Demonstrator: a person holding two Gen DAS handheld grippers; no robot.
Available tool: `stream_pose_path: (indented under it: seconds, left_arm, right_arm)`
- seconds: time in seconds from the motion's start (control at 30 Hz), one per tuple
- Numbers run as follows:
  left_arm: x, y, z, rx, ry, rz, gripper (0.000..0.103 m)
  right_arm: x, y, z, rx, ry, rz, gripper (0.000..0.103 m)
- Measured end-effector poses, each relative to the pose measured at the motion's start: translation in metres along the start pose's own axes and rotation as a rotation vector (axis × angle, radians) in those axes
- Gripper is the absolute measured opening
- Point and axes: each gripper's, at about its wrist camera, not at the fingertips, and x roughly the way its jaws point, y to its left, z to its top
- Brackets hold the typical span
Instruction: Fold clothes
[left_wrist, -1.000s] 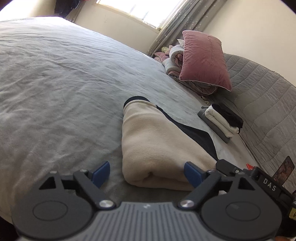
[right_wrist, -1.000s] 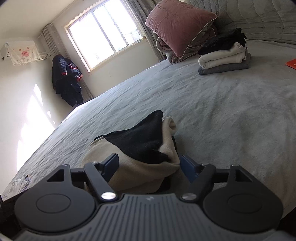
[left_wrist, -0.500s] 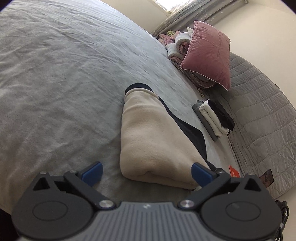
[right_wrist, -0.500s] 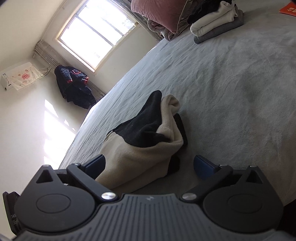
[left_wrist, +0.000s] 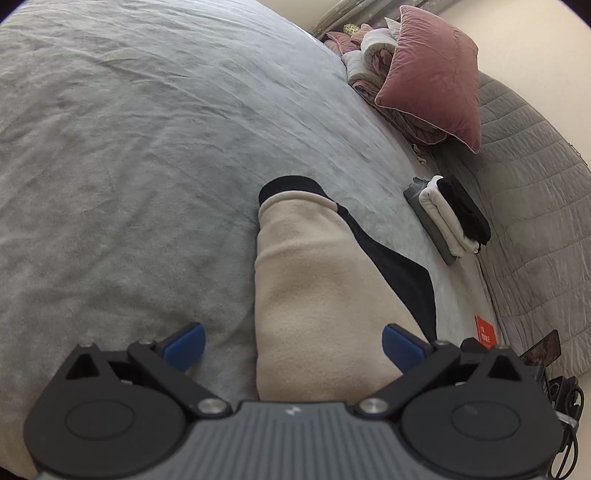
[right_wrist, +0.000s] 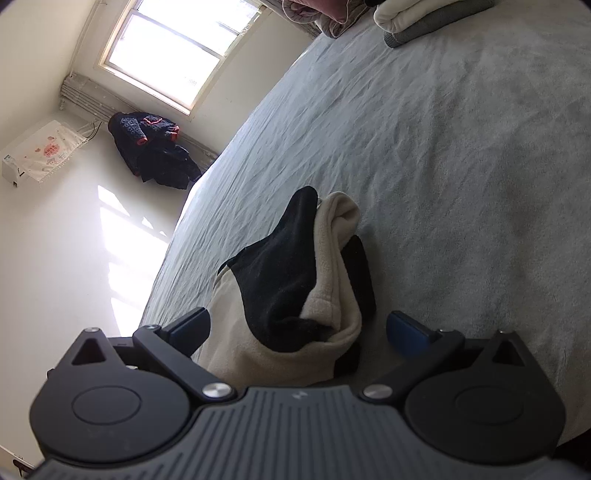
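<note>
- The cream-and-black garment (left_wrist: 317, 295) is lying on the grey bed (left_wrist: 129, 166), already doubled into a long, narrow bundle with the black trim (right_wrist: 280, 280) showing along one side.
- It is looking loose at the end the right wrist view shows, where the cream layers are curling up and not lying flat, so I judge at least one more fold or a tidying pass is left.
- A stack of folded clothes (left_wrist: 450, 218) is sitting well apart near the quilted headboard (left_wrist: 535, 206), beside the pink pillow (left_wrist: 432, 74); that part of the job is looking finished.
- The left claw (left_wrist: 293, 345) is tilting down over the near end of the bundle, its jaws standing wide apart and having just been opening; the cloth is lying between the blue pads (left_wrist: 184, 341) without being pinched.
- The right claw (right_wrist: 301, 328) is pointing along the other end of the garment, angled down less steeply, jaws likewise spread wide after just opening, with the fabric between them and free.
</note>
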Motion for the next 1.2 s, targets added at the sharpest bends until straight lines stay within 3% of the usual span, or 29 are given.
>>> stream_pose_path:
  seconds: [0.3,0.7,0.93,1.2]
  left_arm:
    - [0.015,-0.005,0.009,0.008,-0.010,-0.013,0.102]
    - [0.031,-0.028,0.008,0.163,-0.040,0.074,0.102]
    - [0.042,-0.026,0.008,0.140,-0.069,-0.020,0.102]
    - [0.047,-0.020,0.009,0.056,-0.119,-0.062,0.102]
  right_arm:
    - [0.001,-0.004,0.003,0.025,0.034,0.014,0.103]
    - [-0.001,-0.002,0.006,0.019,0.045,0.001,0.103]
    - [0.003,0.001,0.006,0.029,0.025,0.008,0.103]
    - [0.013,0.000,0.006,-0.016,-0.008,0.040,0.103]
